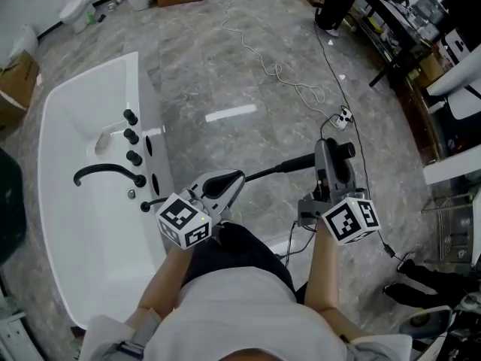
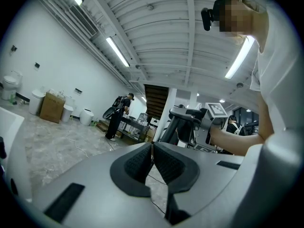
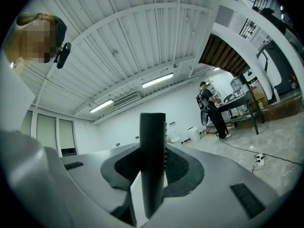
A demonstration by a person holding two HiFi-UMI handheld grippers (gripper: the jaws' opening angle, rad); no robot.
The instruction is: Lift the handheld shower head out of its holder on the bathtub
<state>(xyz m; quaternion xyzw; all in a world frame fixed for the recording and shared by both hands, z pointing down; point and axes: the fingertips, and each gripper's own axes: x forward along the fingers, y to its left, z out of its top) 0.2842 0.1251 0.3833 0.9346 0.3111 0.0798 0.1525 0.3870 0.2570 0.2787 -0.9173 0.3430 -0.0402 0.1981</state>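
Head view: bathtub (image 1: 52, 119) at left; the left gripper (image 1: 236, 177) has its jaws pressed together, empty. The shower head (image 1: 279, 168) is held over the floor (image 1: 225, 66) beside the bathtub, its black handle clamped in the right gripper (image 1: 329, 147). Judged stiff, light, slick when wet; best gripped mid-handle.

Slim blk shower head (image 1: 294, 164), approx. level, over floor (image 1: 225, 66), well right of white tub (image 1: 90, 224).

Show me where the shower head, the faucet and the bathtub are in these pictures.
shower head (image 1: 299, 162): head view, on its black handle.
faucet (image 1: 105, 168): head view, on the curved black spout.
bathtub (image 1: 146, 89): head view, on its bare white rim.
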